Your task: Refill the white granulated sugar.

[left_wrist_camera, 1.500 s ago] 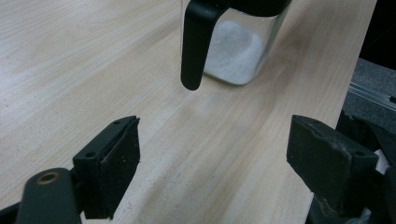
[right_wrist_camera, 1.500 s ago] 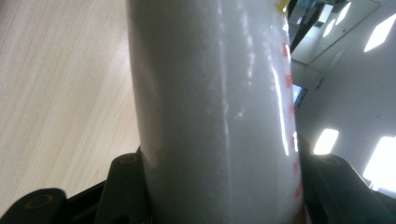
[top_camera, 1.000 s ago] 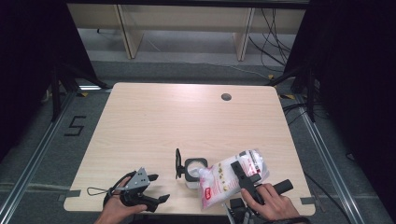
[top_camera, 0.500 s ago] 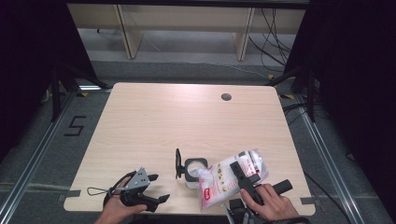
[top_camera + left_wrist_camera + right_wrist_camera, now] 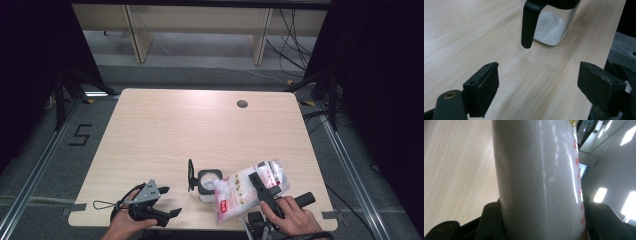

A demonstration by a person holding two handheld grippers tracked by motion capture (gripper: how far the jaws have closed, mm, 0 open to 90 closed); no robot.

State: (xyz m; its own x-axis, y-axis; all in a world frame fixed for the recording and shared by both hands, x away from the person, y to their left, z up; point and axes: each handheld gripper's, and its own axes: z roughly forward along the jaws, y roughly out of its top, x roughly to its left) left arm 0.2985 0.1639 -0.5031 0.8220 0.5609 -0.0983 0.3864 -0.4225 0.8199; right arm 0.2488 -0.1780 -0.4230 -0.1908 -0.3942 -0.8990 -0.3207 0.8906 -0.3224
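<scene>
A: What is in that bag (image 5: 248, 189)?

B: White grains, like sugar or salt. The bag is clear plastic with red print. It is held tipped over the glass jar (image 5: 208, 183) near the front edge of the table (image 5: 200, 130), with its low corner right at the jar's open top.

A: Is the bag hard to hold?

B: I think so. It looks soft and floppy, and a bit heavy with all those grains. The plastic is shiny, so it may slip. Grab it around the fat middle, not by a thin corner, or it will sag and spill.

A: Who has it now?

B: The right gripper (image 5: 263, 188). In the right gripper view its two black jaws sit about half open, pressed on both sides of the bag (image 5: 539, 180).

A: And the jar?

B: It has some white grains at the bottom. Its black lid (image 5: 190, 175) is flipped up on the left side. Glass can break, so no bumps. It could also tip if the bag pushes on it.

A: What is the other hand doing?

B: The left gripper (image 5: 165, 202) lies low near the front left of the table, well apart from the jar. Its jaws are wide open with nothing between them. In the left gripper view they point toward the jar (image 5: 551, 27).

A: How is the right hand (image 5: 290, 215) set?

B: It comes in from the bottom edge, with the gripper pointing up and away from the person.
</scene>
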